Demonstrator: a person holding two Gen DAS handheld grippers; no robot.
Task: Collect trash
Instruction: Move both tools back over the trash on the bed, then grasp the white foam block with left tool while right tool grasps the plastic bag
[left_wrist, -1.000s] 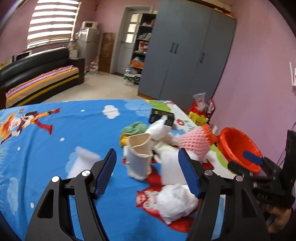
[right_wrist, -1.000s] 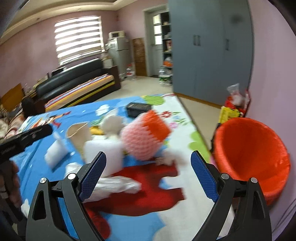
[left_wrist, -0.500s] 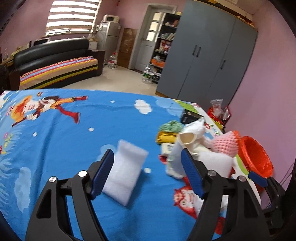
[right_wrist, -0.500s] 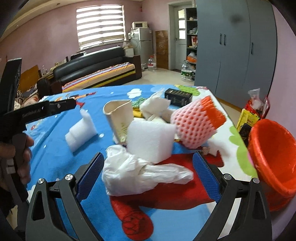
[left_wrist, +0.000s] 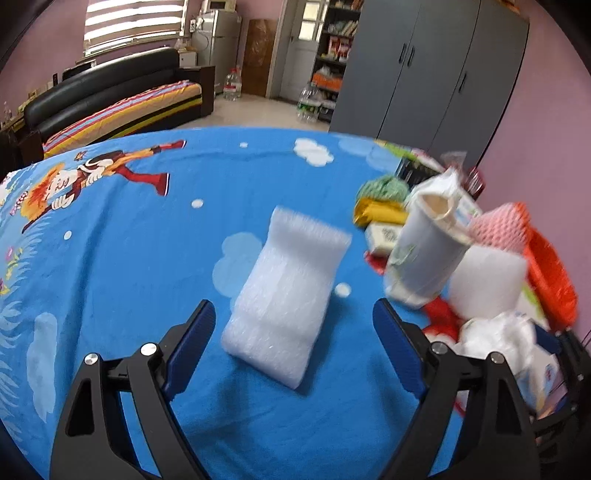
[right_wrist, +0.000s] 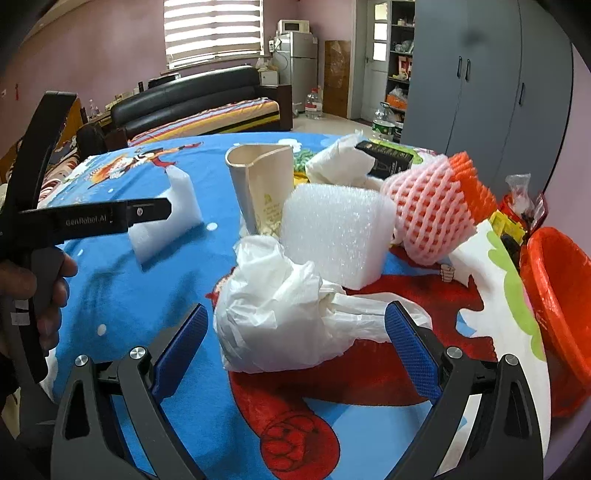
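The left hand-held gripper (left_wrist: 291, 332) is being held wide open over the blue cartoon-printed table (left_wrist: 110, 258), with nothing gripped; a white foam sheet (left_wrist: 286, 299) is lying between its blue pads (left_wrist: 190, 341) without touching them. The right hand-held gripper (right_wrist: 295, 339) is likewise being held wide open and empty, with a crumpled white plastic bag (right_wrist: 284, 314) lying between its fingers. Behind the bag, toward the table's far right corner, a white foam block (right_wrist: 336, 232), a dented paper cup (right_wrist: 260, 184), a pink foam fruit net (right_wrist: 432, 214) and a black box (right_wrist: 391, 158) are being seen clustered together. An orange trash bin (right_wrist: 557, 295) is standing just beyond the right edge.
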